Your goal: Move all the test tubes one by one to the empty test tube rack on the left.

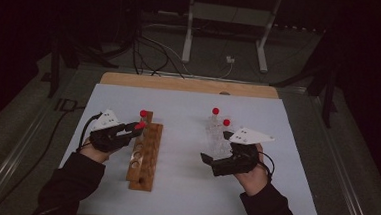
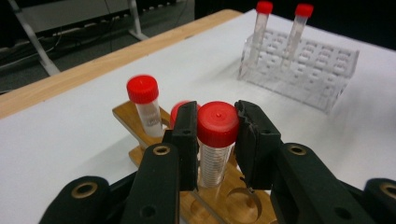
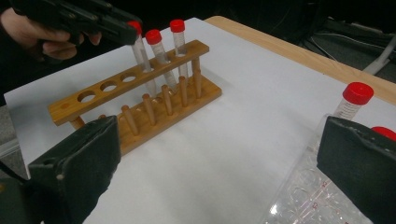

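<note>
Now L gripper clamping tube, wooden rack

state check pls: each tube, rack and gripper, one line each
Left gripper: shut on held tube.
Held tube: capped, upright, lower end in wooden rack hole.
Wooden rack: upright, two more capped tubes seated at one end, other holes empty.
Clear rack: upright, two capped tubes standing in it.
Right gripper: open, nothing between jaws, beside clear rack.
</note>
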Tool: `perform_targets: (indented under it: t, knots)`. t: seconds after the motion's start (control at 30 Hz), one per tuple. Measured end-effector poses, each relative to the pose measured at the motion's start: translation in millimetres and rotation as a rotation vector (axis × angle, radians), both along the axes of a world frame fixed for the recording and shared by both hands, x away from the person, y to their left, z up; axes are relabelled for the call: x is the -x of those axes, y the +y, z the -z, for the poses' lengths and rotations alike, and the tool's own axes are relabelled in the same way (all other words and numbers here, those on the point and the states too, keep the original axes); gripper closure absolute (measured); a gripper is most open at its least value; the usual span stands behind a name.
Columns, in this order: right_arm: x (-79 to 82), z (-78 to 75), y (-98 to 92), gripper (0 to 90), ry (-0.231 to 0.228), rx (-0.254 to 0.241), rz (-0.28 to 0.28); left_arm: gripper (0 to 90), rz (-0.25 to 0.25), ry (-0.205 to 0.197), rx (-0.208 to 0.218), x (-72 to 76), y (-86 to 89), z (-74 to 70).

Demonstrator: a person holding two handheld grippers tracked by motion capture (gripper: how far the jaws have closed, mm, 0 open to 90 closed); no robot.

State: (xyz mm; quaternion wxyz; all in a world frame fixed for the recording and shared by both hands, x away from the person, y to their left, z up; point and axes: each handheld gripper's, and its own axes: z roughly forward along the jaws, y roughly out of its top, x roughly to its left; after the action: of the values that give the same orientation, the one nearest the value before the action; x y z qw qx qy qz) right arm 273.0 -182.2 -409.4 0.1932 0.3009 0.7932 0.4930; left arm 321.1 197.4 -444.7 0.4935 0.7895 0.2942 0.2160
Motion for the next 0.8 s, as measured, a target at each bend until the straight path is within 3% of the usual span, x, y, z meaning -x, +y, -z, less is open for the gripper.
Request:
perform_targets:
  t: [0.27,0.63,0.8]
  knots:
    - [0.0,-1.1,-1.3,0.0,-0.003,-0.003,0.0,71.8,-0.006,0.013,-0.055,-1.5,-4.1,7.9]
    - [0.8,-3.9,-3.7,0.0,-0.01,-0.009,0.001,69.8,0.001,0.027,-0.05,0.0,-2.8,7.9]
    - [0.7,-7.4,-8.3,0.0,-0.02,-0.02,0.012,50.1,0.005,0.03,-0.032,6.3,0.5,3.6]
